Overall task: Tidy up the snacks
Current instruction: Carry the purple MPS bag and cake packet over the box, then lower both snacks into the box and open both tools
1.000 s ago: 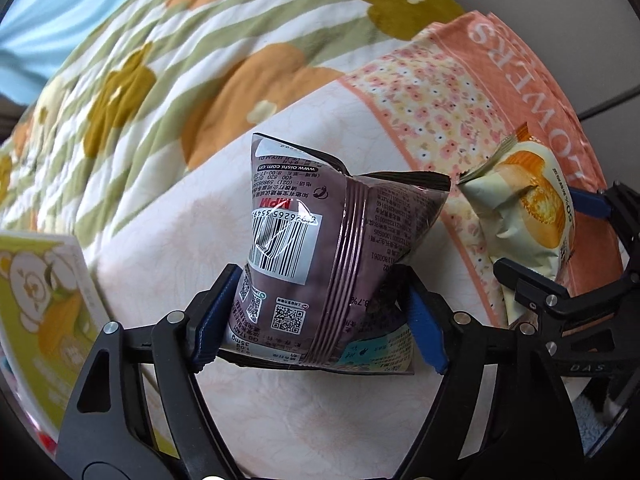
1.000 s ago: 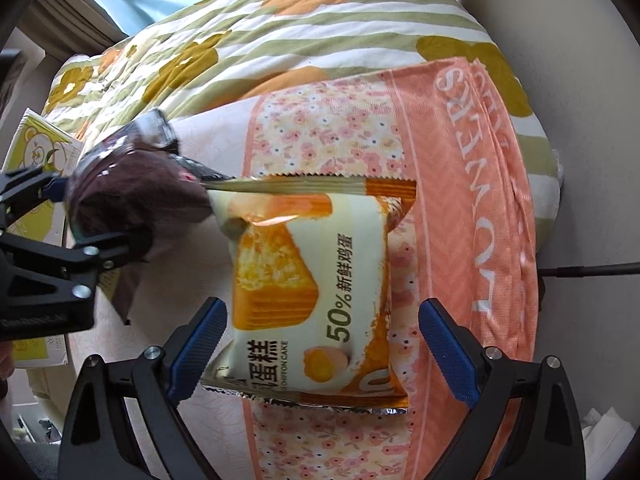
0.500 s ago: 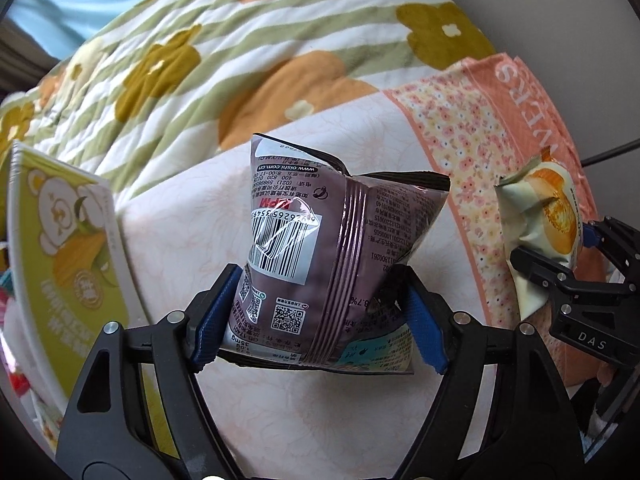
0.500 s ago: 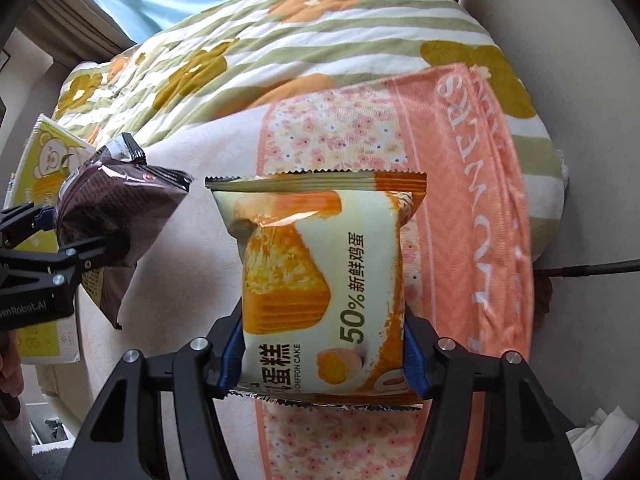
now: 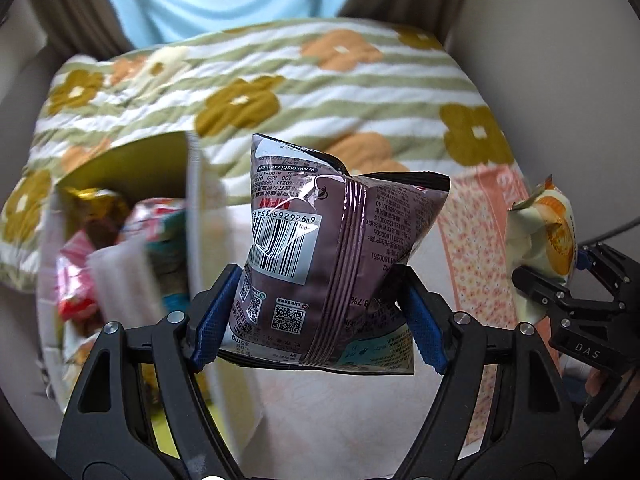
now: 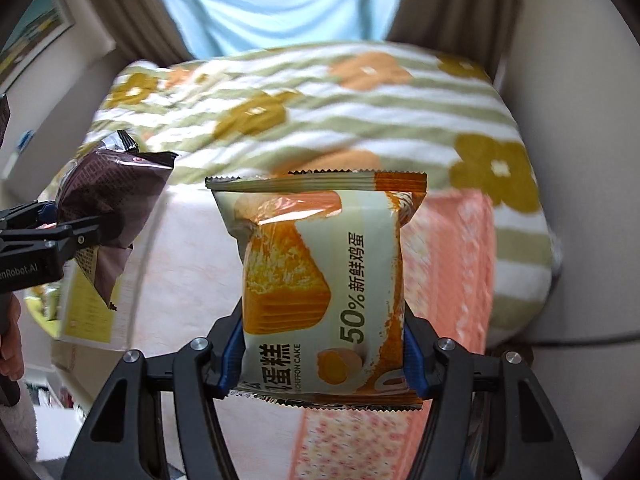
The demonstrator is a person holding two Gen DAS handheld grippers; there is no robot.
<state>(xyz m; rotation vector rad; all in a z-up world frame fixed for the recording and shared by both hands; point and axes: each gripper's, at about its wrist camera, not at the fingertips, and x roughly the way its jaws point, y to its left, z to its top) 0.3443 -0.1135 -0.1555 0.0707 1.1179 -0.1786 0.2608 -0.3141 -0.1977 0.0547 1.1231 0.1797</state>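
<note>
Blur smears the open snack box, so the wrappers inside it cannot be told apart, and its lower end is cut off behind the left gripper. That gripper is clamped on the brown chip bag, held just right of the box, barcode side facing the camera. Farther right of the box, the right gripper has just closed on the chiffon cake packet, its bottom seam partly hidden.

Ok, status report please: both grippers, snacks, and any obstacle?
Left gripper shut on brown bag. Right gripper shut on cake pack. Open snack box beside left; nothing blocking.
</note>
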